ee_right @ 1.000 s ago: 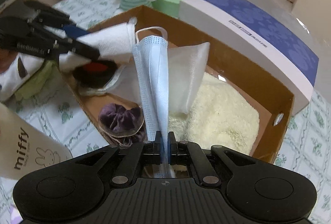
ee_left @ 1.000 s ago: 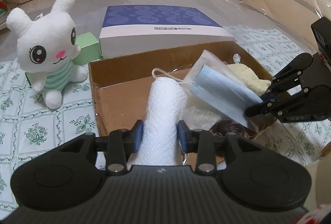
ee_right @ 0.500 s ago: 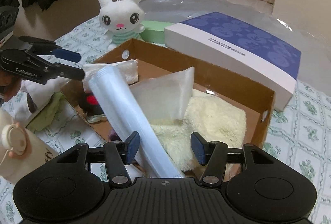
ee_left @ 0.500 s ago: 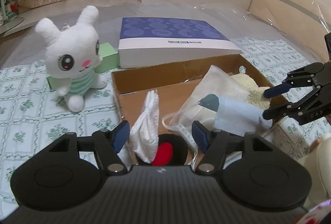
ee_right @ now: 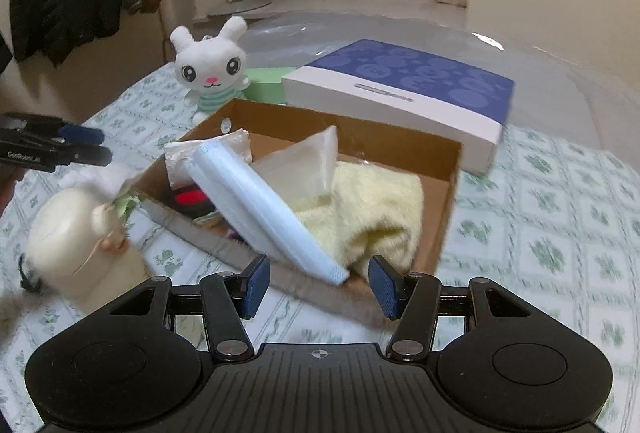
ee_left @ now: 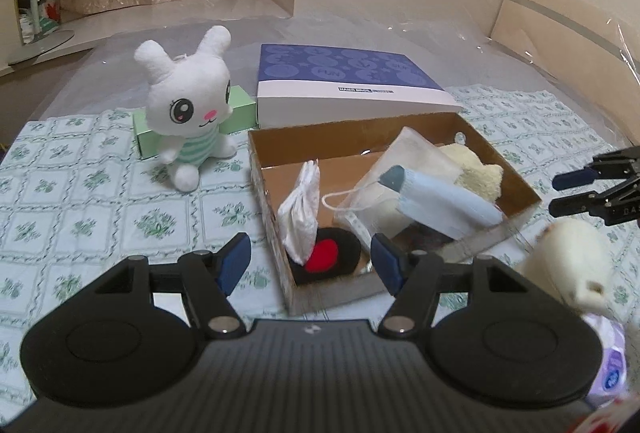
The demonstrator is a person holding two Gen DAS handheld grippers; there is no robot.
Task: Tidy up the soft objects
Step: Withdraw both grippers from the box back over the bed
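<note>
An open cardboard box (ee_left: 516,173) (ee_right: 452,193) holds a crumpled white paper towel (ee_left: 302,217) (ee_right: 180,157), a rolled blue face mask (ee_left: 440,199) (ee_right: 248,201), a clear bag (ee_left: 412,157), a cream fluffy towel (ee_left: 480,173) (ee_right: 372,209) and a black-and-red round pad (ee_left: 328,257). The mask leans across the box's near rim. My left gripper (ee_left: 310,267) (ee_right: 105,145) hangs open, back from the box's left corner, holding nothing. My right gripper (ee_right: 320,285) (ee_left: 560,195) is open too, just short of the mask's lower end and not touching it.
A white bunny plush (ee_left: 188,105) (ee_right: 210,73) sits left of the box before a green carton (ee_left: 240,109). A blue-and-white flat box (ee_left: 344,81) (ee_right: 400,93) lies behind. A cream bottle-shaped object (ee_left: 568,261) (ee_right: 68,233) and a purple pack (ee_left: 608,365) stand near the box's front.
The left gripper let go of the white paper towel and the right gripper let go of the blue mask; both now lie in the box. Both grippers opened and drew back and upward.
</note>
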